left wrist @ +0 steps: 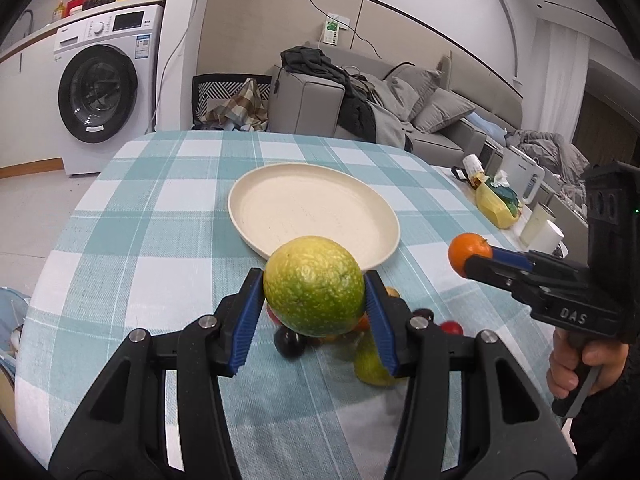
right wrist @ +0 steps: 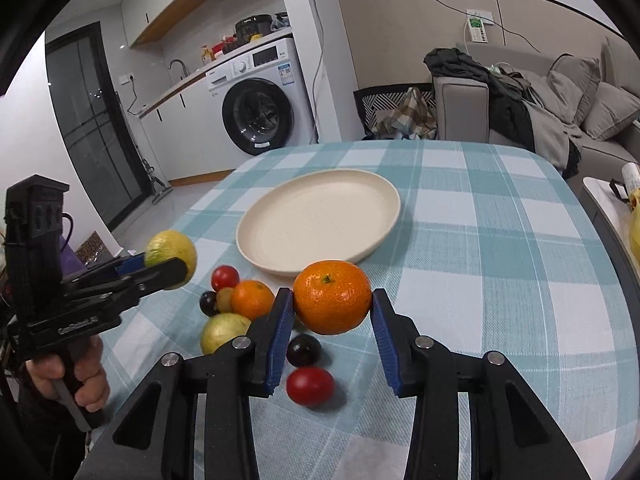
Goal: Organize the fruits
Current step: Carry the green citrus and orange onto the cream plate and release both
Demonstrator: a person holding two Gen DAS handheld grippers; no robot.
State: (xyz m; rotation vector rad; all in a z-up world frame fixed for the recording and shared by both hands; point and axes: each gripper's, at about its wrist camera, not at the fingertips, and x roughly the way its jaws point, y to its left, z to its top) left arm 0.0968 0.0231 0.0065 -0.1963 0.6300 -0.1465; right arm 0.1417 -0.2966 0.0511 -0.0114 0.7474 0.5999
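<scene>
Above the checked tablecloth (right wrist: pixel 500 240), our left gripper (left wrist: pixel 314 286) clenches a green-yellow citrus (left wrist: pixel 314 286) while our right gripper (right wrist: pixel 332 304) grasps a mandarin (right wrist: pixel 332 297), both held near the cream plate (right wrist: pixel 320 220); more fruit (right wrist: pixel 240 304) lies clustered below on the near side

plate (right wrist: pixel 256 216) 1 | oranges (right wrist: pixel 332 297) 2 | red tomatoes (right wrist: pixel 310 386) 2 | dark grapes (right wrist: pixel 303 350) 2
</scene>
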